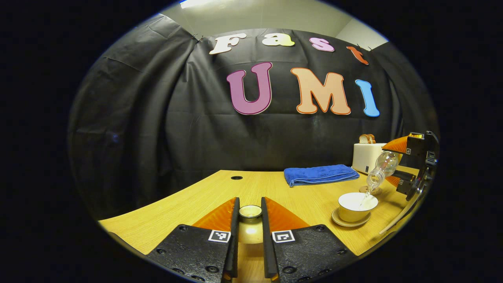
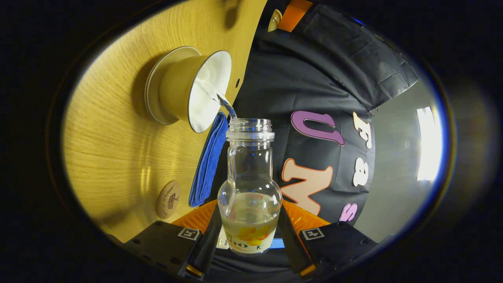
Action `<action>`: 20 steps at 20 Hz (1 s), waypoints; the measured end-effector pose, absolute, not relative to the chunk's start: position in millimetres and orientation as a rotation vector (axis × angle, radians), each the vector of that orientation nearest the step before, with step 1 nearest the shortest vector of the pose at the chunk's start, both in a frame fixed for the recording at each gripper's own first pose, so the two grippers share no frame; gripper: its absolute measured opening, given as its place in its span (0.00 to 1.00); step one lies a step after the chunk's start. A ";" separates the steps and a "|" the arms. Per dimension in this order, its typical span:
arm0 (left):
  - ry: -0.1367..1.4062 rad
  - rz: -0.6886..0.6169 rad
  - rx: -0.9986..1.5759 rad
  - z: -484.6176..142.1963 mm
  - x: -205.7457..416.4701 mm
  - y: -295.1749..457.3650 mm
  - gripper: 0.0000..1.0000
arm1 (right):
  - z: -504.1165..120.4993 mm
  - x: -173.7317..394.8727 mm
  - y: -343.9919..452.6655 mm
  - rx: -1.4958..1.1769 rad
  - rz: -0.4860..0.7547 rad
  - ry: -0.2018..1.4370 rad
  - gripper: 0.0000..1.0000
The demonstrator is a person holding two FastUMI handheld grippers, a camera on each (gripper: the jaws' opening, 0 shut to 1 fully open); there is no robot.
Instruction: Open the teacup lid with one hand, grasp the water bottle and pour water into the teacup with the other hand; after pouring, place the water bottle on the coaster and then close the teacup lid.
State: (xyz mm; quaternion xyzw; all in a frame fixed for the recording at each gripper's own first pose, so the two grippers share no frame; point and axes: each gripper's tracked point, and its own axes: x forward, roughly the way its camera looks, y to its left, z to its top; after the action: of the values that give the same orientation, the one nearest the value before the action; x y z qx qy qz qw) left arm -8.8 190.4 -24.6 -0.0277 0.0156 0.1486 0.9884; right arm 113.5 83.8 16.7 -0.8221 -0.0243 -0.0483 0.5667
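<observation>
Water is running: in the right gripper view the right tool [image 2: 248, 232] has both fingers clamped on the lower body of the clear water bottle [image 2: 250, 184], which is tipped over so its open neck points at the teacup [image 2: 188, 92], and a thin stream of water [image 2: 226, 103] arcs from the mouth over the cup's rim into its white inside. The bottle holds a shallow pool of water near its labelled base. The teacup sits on its saucer [image 2: 151, 92] on the wooden surface [image 2: 114, 149], with a folded blue towel [image 2: 208, 161] just beyond it and a round cork coaster [image 2: 168, 199] lying bare on the surface nearer the tool. Over in the left gripper view, the left tool [image 1: 250, 220] is narrowed onto the teacup lid [image 1: 250, 222], one finger pressing each side, held off the cup and low over the near part of the surface [image 1: 188, 204]. Off to its right the teacup [image 1: 357, 206] stands uncovered on the saucer [image 1: 349, 223], the tilted bottle [image 1: 381, 169] above it in the other tool [image 1: 408, 165], the stream falling into the cup. Behind them lie the blue towel [image 1: 320, 174] and a white toaster [image 1: 366, 156] with bread slices [image 1: 367, 138] poking from its top.
</observation>
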 end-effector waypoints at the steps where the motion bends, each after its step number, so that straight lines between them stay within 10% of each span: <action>1: 0.031 0.298 -0.056 -24.3 -9.0 190.5 0.23 | 19.8 114.2 84.3 -1.935 -0.116 -0.061 0.79; 20: 0.032 0.301 -0.057 -25.3 -10.5 191.2 0.23 | 14.3 122.0 105.9 -2.099 -0.092 -0.126 0.77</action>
State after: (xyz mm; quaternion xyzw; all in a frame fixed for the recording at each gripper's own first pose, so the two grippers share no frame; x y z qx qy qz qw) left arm -10.5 191.2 -25.3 -0.0282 0.0162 0.1499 0.9882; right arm 122.0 105.9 14.3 -0.8663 -0.0519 -0.0378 0.4955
